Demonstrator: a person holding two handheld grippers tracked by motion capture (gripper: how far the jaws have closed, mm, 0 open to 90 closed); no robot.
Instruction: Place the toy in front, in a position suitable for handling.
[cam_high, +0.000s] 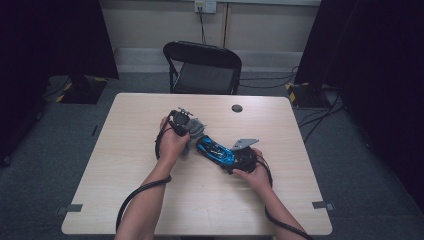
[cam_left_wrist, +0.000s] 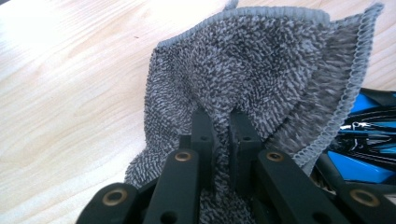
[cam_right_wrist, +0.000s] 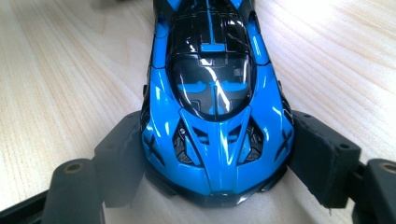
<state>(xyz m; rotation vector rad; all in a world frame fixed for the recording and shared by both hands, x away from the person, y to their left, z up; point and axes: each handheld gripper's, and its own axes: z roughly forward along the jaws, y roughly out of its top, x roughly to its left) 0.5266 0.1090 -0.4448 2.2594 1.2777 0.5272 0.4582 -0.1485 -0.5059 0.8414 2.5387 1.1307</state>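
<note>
step in hand, as i read it: wiping the toy car (cam_high: 216, 151) w/ the cloth (cam_high: 196, 129). car sits near table (cam_high: 150, 200) centre, on the wood, its length running from about 10 to 4 o'clock in the high view. right gripper (cam_right_wrist: 215, 158) has its jaws clamped on the car's sides at the 4 o'clock end; in the right gripper view the black pads press both blue flanks, car body running away toward 12 o'clock. left gripper (cam_left_wrist: 219, 126) has its jaws squeezed together on a fold of the grey cloth; in the left gripper view the cloth fans out toward 12 o'clock and the car (cam_left_wrist: 364, 149) peeks in at 3 o'clock, just beside the cloth edge. in the high view the left gripper (cam_high: 192, 131) w/ cloth sits at the car's 10 o'clock end, touching or nearly so, can't tell which.

next move prob calls for: drag cloth along the roof toward 4 o'clock w/ light pressure, right grip staying firm so the car doesn't roll or twist. keep the cloth edge flat, not bunched.

writing / brands: none readable on car, cloth or table. no logo or badge clear enough to read in the right gripper view.
</note>
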